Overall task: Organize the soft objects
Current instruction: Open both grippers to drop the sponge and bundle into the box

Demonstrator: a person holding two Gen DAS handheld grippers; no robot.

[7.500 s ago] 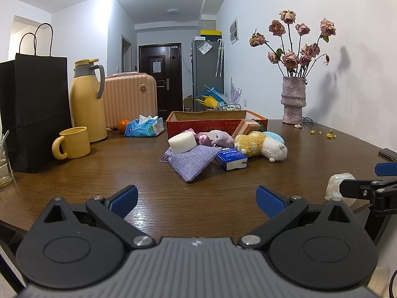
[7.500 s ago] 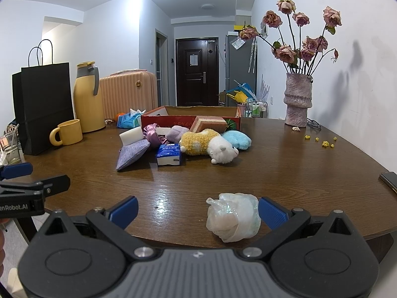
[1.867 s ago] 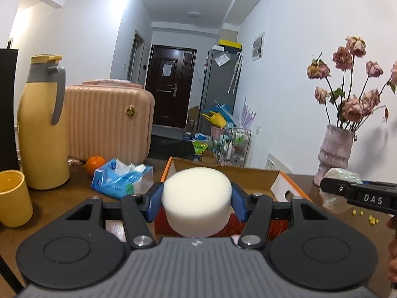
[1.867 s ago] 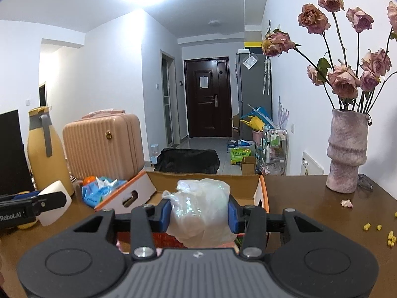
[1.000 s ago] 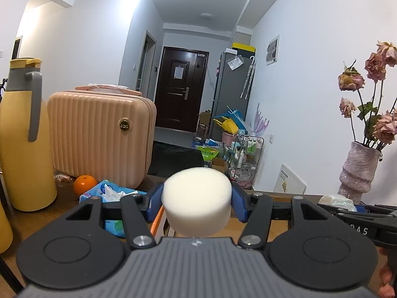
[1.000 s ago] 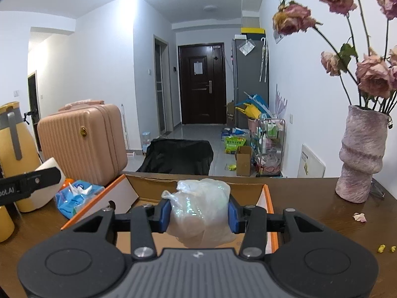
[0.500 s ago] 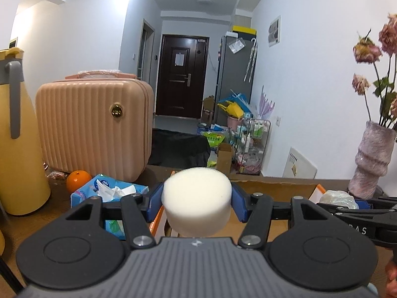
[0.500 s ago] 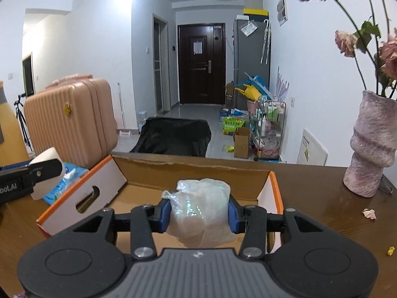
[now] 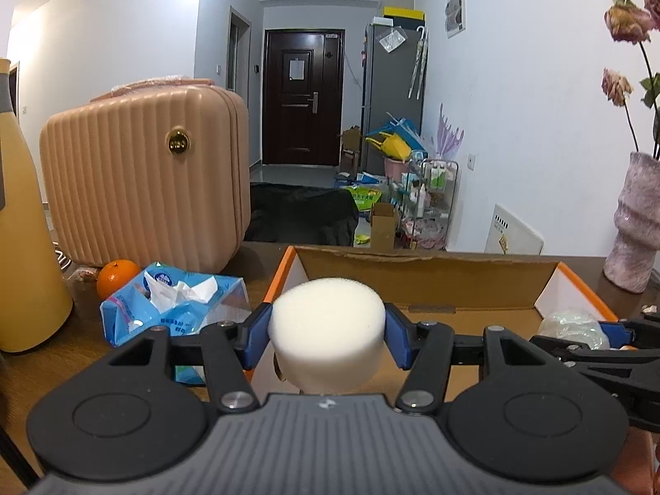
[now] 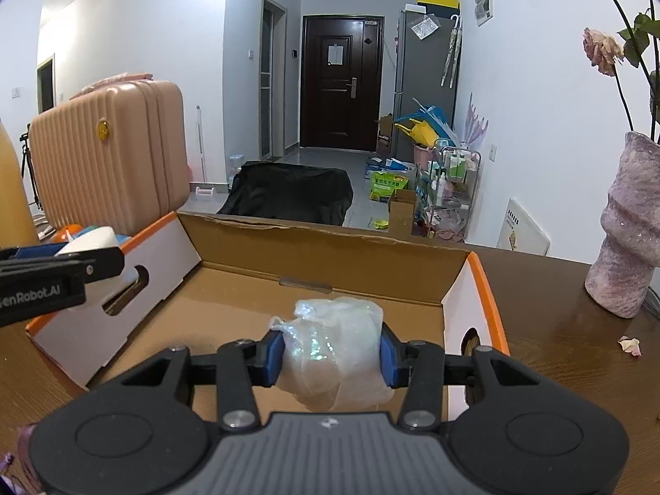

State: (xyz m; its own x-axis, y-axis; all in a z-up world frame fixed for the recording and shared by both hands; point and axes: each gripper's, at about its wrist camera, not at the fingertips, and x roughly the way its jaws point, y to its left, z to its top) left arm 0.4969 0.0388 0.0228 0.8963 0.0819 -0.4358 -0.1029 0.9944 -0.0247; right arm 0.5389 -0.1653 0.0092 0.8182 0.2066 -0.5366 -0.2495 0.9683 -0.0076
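Note:
My left gripper (image 9: 328,336) is shut on a round white sponge (image 9: 328,326), held over the left front corner of an open cardboard box (image 9: 420,276) with orange edges. My right gripper (image 10: 331,354) is shut on a crumpled clear plastic bag (image 10: 332,354), held above the brown inside of the box (image 10: 350,284). In the left wrist view the right gripper and its bag (image 9: 573,328) show at the right, over the box's right side. The right wrist view shows the left gripper with the sponge (image 10: 88,241) at the far left, by the box's left wall.
A pink ribbed suitcase (image 9: 144,177), an orange (image 9: 117,273) and a blue tissue pack (image 9: 177,301) sit left of the box, with a yellow jug (image 9: 20,255) at the far left. A pinkish vase (image 10: 629,231) of dried roses stands right on the wooden table (image 10: 557,350).
Both grippers have moved forward and down toward the box, each keeping its hold. The box now fills more of both views and its inside shows.

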